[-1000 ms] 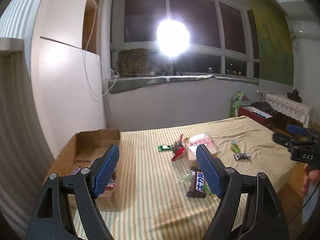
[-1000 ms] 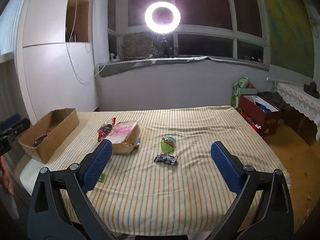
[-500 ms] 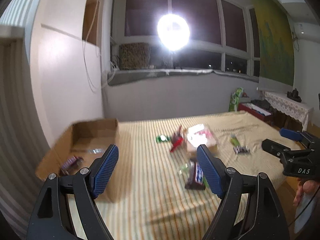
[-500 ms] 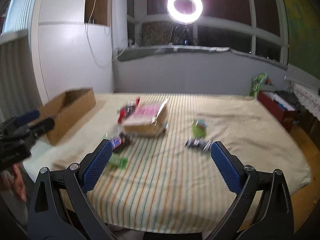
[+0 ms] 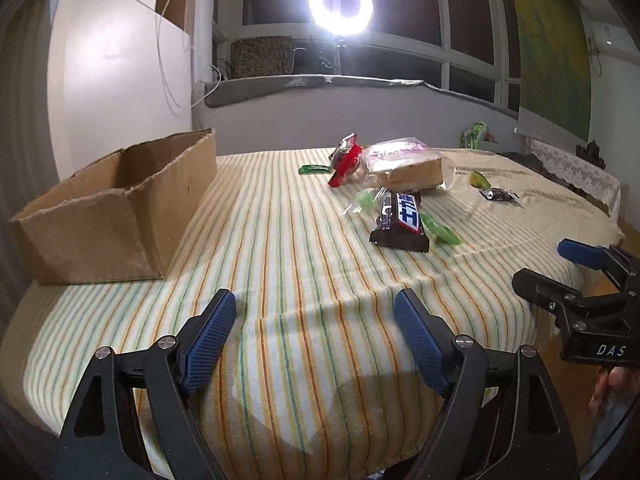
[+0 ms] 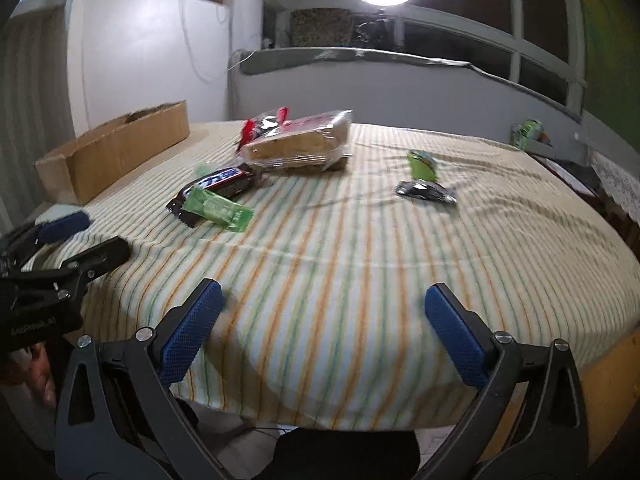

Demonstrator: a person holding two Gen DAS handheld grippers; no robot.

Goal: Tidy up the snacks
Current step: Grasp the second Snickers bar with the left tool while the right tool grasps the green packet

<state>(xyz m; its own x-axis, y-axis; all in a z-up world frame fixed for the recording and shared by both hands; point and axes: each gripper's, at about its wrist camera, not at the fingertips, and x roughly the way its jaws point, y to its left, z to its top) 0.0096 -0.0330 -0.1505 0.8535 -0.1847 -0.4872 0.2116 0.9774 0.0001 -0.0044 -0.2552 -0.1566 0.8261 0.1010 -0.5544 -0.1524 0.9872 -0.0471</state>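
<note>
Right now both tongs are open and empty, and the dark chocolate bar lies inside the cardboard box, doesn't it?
Not quite. Both tongs, left tongs and right tongs, are open and empty, but the dark chocolate bar lies out on the striped cloth, well apart from the cardboard box. The left wrist view shows this plainly.

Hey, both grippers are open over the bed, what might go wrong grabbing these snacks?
The chocolate bar overlaps a green wrapper, so one grab may drag both. The striped cloth is loose and wrinkled and could get pinched. The cardboard box stands near the edge and could be nudged off.
</note>
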